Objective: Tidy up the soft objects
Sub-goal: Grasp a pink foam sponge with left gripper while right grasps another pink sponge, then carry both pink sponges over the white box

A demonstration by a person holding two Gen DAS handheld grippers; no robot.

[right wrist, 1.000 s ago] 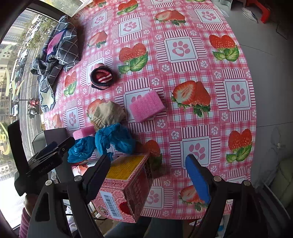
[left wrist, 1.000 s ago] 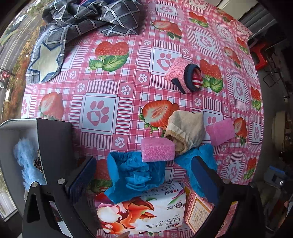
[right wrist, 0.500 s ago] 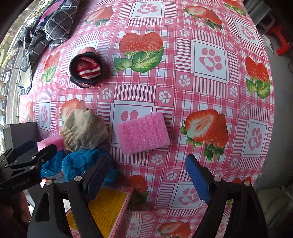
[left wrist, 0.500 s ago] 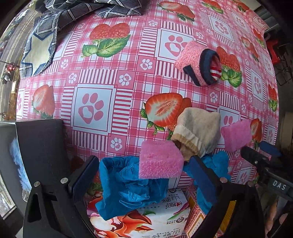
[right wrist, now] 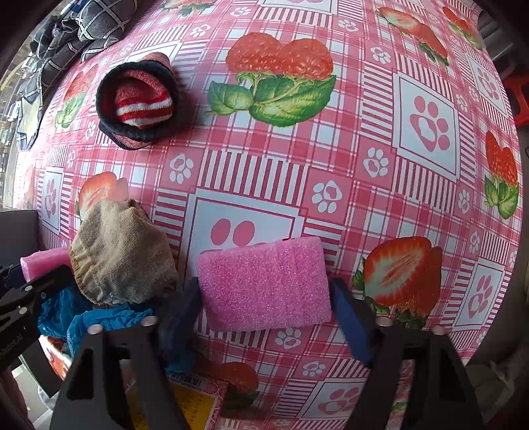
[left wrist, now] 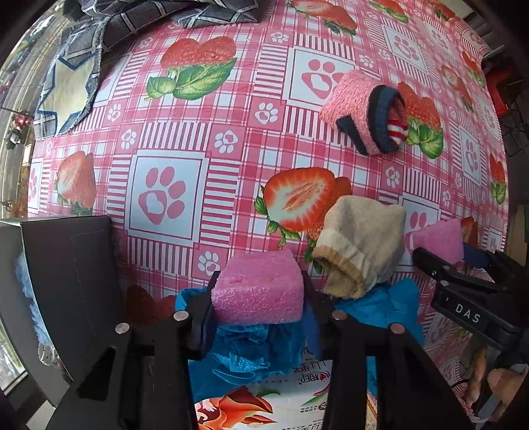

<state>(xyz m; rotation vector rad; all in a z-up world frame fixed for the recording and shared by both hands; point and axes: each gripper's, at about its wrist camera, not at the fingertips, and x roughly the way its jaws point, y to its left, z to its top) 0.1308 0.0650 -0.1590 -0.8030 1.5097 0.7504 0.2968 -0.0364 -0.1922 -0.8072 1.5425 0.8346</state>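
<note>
My left gripper (left wrist: 259, 294) is shut on a pink foam block (left wrist: 259, 287) that rests on crumpled blue gloves (left wrist: 244, 354). My right gripper (right wrist: 266, 297) has its jaws on both sides of a second, flatter pink sponge (right wrist: 264, 286) lying on the tablecloth, pads touching its ends. A beige sock bundle (left wrist: 362, 243) (right wrist: 122, 256) lies between the two sponges. A rolled pink and navy sock with a red striped one inside (left wrist: 367, 112) (right wrist: 137, 102) lies farther back. The right gripper also shows in the left wrist view (left wrist: 463, 261).
A black bin (left wrist: 71, 264) with blue fluffy fabric stands at the left. A tissue pack (left wrist: 264, 400) and a red and yellow box (right wrist: 195, 400) lie near the front edge. A plaid grey cloth (left wrist: 158, 13) lies at the back left.
Both grippers have come down and forward. The left jaws have closed on the pink foam block. The right jaws have narrowed around the flat pink sponge.
</note>
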